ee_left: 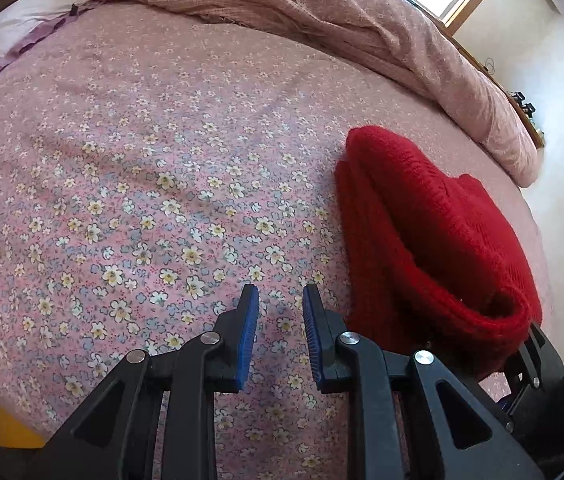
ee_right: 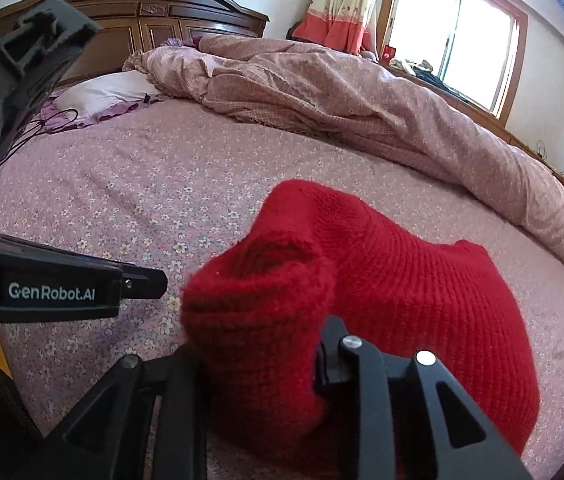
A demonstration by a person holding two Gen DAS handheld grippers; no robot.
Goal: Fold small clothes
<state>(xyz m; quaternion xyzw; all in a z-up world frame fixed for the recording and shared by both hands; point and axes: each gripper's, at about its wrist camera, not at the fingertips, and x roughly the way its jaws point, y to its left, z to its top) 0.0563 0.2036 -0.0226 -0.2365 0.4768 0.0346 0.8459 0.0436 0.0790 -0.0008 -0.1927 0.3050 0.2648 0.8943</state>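
Floral bedsheet (ee_left: 129,184) carries the red knit garment (ee_right: 402,280), lying partly doubled over near the bed's edge. Right gripper (ee_right: 265,364) has bunched knit between its fingers, though whether the pads grip it I cannot tell; left gripper (ee_left: 280,312) hovers empty just beside, fingers slightly parted. Judgement: lay the fold flat, edges aligned, before letting go.

I am in a home bedroom. Before me lies a wide bed (ee_right: 129,184) under a pink sheet printed with small flowers, with a carved dark wooden headboard (ee_right: 149,20) behind it. A rumpled pink quilt (ee_right: 362,92) is heaped along the far side, a white pillow (ee_right: 105,90) near the headboard. Daylight enters through a wood-framed window (ee_right: 458,36) beside a red-and-cream curtain (ee_right: 342,4).
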